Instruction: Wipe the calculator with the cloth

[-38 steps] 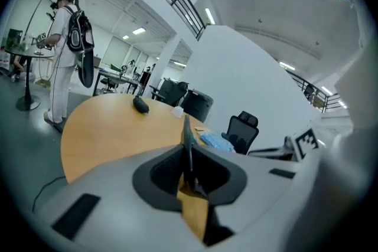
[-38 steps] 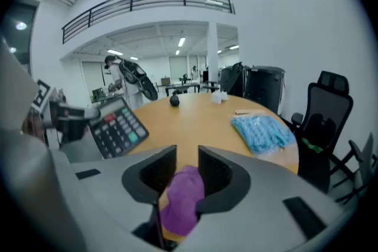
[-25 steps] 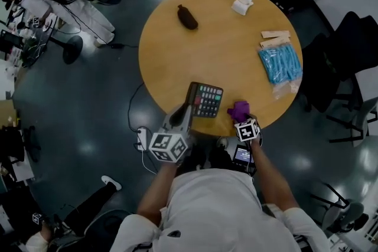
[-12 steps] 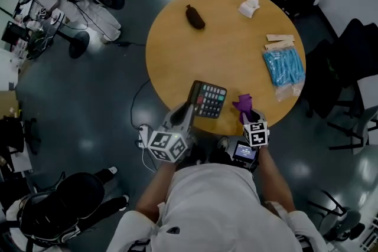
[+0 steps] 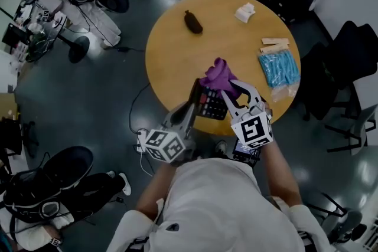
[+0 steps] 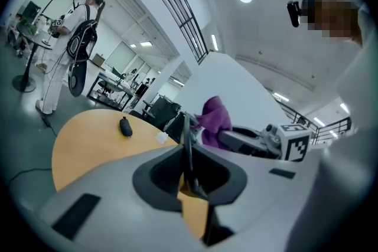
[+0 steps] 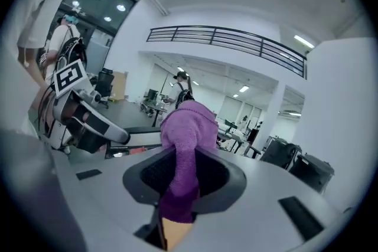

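Left gripper (image 5: 191, 102) clamped on calculator (image 5: 211, 105) edge, lower centre of frame, at table (image 5: 236, 32) near rim. Right gripper (image 5: 233, 90) jaws just closed, pinching cloth (image 5: 217, 74) above keypad. Lower cloth flat onto keys; stroke lightly; brace calculator with left.

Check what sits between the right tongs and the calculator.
The purple cloth, pinched in the right tongs, whose jaws have just been closing on it. The left gripper view shows it between them and the edge-on calculator.

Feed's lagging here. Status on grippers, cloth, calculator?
Left gripper shut on calculator, held tilted up. Right gripper just closed on purple cloth, raised close by calculator. Nothing in the way.
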A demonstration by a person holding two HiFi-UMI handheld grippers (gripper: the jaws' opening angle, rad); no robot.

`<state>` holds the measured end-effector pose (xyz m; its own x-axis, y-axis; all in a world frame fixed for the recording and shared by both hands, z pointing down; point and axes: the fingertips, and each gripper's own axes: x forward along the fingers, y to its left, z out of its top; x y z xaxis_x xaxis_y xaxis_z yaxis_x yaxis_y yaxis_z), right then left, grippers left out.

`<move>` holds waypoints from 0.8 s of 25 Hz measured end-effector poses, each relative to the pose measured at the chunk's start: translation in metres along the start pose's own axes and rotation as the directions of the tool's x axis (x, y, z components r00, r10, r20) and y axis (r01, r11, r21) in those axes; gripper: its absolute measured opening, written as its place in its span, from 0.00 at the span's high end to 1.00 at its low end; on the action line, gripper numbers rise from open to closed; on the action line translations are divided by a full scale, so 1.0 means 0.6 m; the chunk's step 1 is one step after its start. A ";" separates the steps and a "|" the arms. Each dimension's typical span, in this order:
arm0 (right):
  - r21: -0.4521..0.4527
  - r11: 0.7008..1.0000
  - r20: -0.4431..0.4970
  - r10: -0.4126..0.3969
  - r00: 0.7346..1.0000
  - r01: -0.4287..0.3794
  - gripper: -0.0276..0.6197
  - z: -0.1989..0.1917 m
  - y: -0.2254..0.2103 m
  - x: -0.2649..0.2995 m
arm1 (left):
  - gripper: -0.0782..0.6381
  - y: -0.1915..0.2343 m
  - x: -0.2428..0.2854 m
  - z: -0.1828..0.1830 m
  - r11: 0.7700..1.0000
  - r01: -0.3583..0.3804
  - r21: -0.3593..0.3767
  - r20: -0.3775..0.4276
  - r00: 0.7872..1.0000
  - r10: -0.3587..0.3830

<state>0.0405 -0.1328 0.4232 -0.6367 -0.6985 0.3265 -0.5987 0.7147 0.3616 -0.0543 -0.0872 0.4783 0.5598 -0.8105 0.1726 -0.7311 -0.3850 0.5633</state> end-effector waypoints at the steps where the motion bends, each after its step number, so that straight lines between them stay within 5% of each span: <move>1: -0.025 0.999 0.002 0.021 1.000 -0.021 0.82 0.006 0.009 0.008 | 0.82 -0.008 0.000 0.005 1.000 0.013 -0.005 0.011 1.000 -0.013; 8: -0.153 0.981 -0.013 0.118 0.993 -0.118 0.82 0.028 0.076 0.018 | 0.82 -0.022 -0.007 0.028 0.999 0.044 -0.002 0.050 0.998 -0.044; 20: -0.260 0.918 -0.061 0.292 0.954 -0.298 0.82 -0.005 0.196 -0.035 | 0.82 -0.022 -0.024 0.012 1.000 0.023 -0.001 -0.006 1.000 -0.023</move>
<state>-0.0152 -0.0340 0.4613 -0.7529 -0.4598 0.4709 -0.2335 0.8556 0.4621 -0.0555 -0.0737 0.4628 0.5790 -0.7986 0.1643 -0.7173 -0.4032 0.5682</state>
